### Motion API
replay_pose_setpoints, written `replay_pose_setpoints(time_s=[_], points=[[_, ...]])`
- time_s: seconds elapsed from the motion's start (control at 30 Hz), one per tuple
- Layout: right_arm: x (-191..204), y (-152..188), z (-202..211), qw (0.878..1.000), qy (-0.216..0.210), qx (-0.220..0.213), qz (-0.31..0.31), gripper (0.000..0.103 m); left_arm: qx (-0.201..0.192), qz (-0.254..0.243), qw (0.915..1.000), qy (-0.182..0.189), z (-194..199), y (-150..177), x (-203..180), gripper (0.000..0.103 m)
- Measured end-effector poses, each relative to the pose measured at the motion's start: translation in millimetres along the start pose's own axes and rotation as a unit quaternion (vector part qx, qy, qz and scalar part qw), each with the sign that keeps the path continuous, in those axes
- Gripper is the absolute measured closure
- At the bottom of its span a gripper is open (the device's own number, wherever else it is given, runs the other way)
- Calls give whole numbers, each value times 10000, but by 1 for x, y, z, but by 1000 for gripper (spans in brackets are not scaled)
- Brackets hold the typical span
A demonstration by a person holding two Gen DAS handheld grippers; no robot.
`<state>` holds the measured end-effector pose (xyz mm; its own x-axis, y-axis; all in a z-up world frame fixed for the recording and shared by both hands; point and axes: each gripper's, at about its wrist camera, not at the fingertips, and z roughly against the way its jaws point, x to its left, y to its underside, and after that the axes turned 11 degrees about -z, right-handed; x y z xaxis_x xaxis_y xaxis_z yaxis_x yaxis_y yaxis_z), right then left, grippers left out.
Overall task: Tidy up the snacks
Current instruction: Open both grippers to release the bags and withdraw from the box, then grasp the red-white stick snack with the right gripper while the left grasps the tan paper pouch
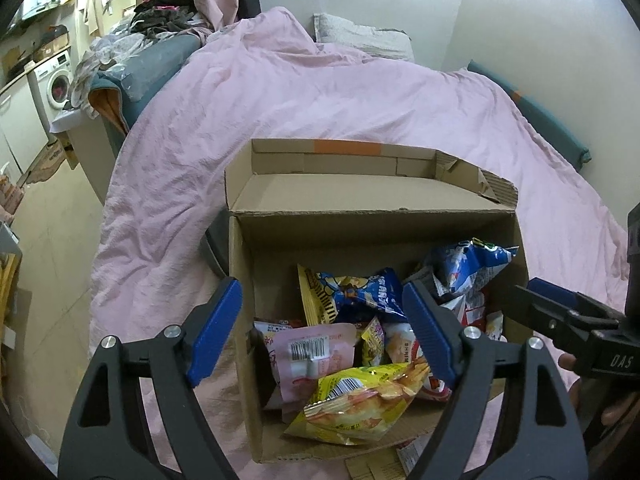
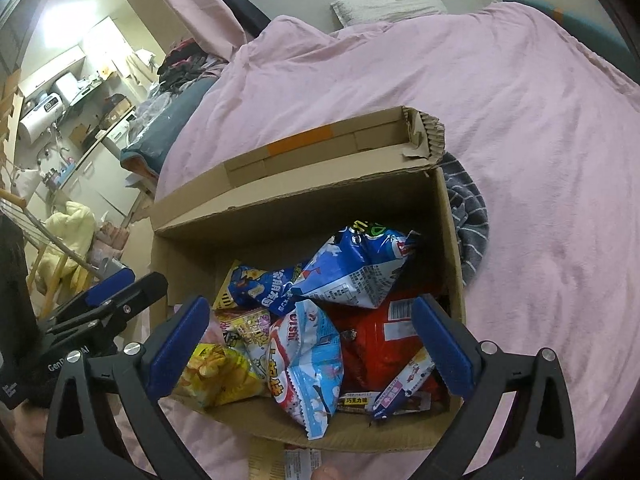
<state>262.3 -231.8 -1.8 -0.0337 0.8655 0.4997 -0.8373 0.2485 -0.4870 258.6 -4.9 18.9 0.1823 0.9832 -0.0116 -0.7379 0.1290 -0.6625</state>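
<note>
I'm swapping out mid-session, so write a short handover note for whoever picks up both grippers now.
Left gripper: open, empty, over the cardboard box.
Right gripper: open, empty, over the same box.
Snacks: yellow chip bag, pink packet, blue bag, red bag and others lie loose in the box on the pink duvet.
Done: snacks are in the box.
Left: a flat packet lies outside the near wall; the lid flap is open.
</note>
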Motion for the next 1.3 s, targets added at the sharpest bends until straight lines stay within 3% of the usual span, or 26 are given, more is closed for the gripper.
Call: replay_pose_setpoints(time_s=[0.4,0.63,0.83,0.97,1.07,1.17,1.3], points=[[3,30,26,9999,9,122,-56,0,-59,164,9998,4,25,12,2,23],[-2,48,44,9997,1,82,-235,0,-223,-146,9996,-80,52,24,-6,23],[-14,64,57,9985,14,111,-527,0,107,-21,9990,432,59,40,-7,23],[-24,74,61,9965,-46,251,-800,0,166,-46,9995,258,66,51,-10,23],[-32,78,64,9938,-180,402,-1018,0,253,83,9993,270,68,60,-6,15],[-39,82,64,9907,-245,531,-1226,0,357,133,9991,184,69,70,-3,13],[-47,96,52,9842,-249,949,-1475,0,538,193,9984,44,66,83,4,13]])
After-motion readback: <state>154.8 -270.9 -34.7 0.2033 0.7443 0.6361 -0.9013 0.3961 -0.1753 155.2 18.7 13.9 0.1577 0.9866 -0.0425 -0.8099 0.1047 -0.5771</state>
